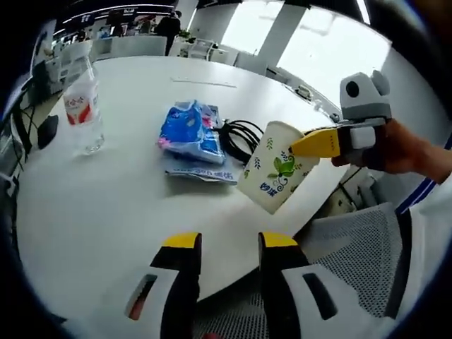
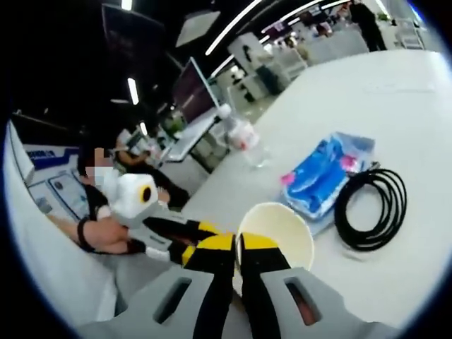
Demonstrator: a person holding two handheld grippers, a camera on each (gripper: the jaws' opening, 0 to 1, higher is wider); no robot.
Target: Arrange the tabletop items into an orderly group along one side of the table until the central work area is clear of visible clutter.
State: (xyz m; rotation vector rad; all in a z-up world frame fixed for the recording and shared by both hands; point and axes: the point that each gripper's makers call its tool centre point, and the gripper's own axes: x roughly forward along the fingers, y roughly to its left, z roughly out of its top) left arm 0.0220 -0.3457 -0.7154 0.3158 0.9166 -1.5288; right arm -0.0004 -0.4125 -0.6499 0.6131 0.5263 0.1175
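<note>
Yellow-tipped jaws of the left gripper [image 1: 224, 244] stand spread and bare above the white worktop [image 1: 99, 205]. Going rightward: a water bottle [image 1: 83, 106] stands upright, then blue tissue packs [image 1: 192, 133] lie just beside a coiled black cable [image 1: 239, 138]. Farthest right, the right gripper [image 2: 237, 246] pinches the paper cup [image 1: 277, 167] by its rim, tilted, over the worktop's edge.

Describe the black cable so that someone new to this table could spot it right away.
On the round white table, look for the blue tissue packs near the middle. The black cable lies coiled right beside them, the only dark, looped thing there; the paper cup and the clear water bottle are pale.
</note>
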